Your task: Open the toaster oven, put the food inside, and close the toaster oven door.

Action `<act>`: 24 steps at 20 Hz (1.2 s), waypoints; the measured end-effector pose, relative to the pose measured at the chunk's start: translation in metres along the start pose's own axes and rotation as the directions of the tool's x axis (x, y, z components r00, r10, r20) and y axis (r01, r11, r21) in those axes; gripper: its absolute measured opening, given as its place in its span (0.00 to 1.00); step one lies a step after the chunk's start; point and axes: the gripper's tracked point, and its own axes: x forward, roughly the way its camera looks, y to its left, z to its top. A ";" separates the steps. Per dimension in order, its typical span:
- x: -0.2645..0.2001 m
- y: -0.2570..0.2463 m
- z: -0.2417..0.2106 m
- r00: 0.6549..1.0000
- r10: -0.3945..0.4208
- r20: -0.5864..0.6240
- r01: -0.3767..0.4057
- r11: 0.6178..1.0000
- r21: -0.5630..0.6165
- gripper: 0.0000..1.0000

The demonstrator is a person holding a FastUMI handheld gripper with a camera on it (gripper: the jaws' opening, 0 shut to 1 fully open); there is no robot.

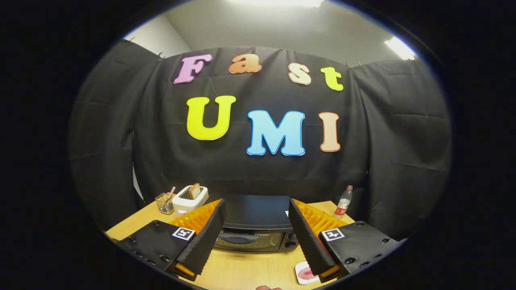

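My gripper hovers above a wooden table with its two fingers spread wide, gripping nothing. Just ahead, framed between them, sits the black toaster oven, door closed. The food, pink on a small white plate, lies beside my right finger.

Black cloth wall behind wooden table; ceiling lights glow.

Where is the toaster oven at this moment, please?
In the gripper view, the toaster oven sits on the wooden table just ahead of the open gripper, door closed, with a white toaster behind its left.
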 end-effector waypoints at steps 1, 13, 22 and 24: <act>0.006 0.002 -0.005 1.000 0.004 -0.017 -0.003 1.000 0.010 0.98; 0.080 0.031 -0.080 0.976 0.058 -0.210 -0.059 0.998 0.003 0.98; 0.113 0.042 -0.133 0.941 0.076 -0.329 -0.084 0.996 -0.011 0.98; 0.117 0.045 -0.140 0.933 0.089 -0.349 -0.095 0.995 0.000 0.98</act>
